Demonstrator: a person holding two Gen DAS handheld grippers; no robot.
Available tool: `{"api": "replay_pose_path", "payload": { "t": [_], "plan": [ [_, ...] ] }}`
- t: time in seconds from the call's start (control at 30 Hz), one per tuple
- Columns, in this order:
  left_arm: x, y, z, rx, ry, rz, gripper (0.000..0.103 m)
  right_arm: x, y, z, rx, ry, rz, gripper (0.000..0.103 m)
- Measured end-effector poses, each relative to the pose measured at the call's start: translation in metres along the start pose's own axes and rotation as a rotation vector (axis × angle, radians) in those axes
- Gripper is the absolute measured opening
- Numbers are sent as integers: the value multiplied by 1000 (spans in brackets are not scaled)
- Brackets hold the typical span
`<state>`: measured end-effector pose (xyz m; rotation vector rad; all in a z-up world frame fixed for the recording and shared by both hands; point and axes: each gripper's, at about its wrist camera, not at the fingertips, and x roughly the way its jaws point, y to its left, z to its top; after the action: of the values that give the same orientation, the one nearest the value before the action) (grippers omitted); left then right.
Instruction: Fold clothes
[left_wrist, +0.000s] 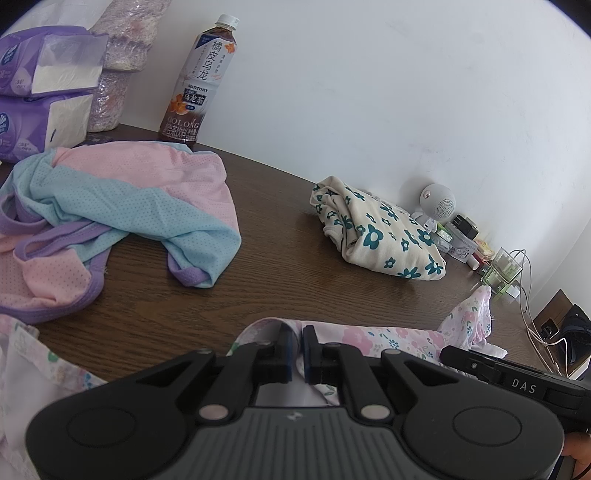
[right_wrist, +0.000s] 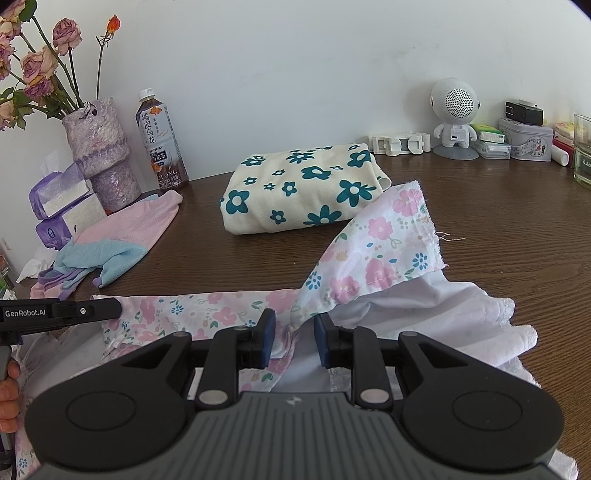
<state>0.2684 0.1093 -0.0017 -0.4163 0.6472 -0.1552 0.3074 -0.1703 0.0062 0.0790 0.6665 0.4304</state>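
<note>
My left gripper (left_wrist: 298, 345) is clamped on the near hem of the floral garment (right_wrist: 384, 236) on the table (right_wrist: 498, 221). My right gripper (right_wrist: 294, 334) is parted, with a bunched fold of the garment between its pads; whether they pinch it, I can't tell.

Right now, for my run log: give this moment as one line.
step: fold pink floral garment | left gripper: shut on its edge | right gripper: open, fabric between | cream floral garment: folded
</note>
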Motion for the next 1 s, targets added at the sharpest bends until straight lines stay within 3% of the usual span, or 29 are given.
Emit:
{"api": "replay_pose_path", "payload": {
  "t": [1.0],
  "plan": [
    [0,-1,0,-1,0,0,6,0,0,0,-3,1,8,26]
  ]
}}
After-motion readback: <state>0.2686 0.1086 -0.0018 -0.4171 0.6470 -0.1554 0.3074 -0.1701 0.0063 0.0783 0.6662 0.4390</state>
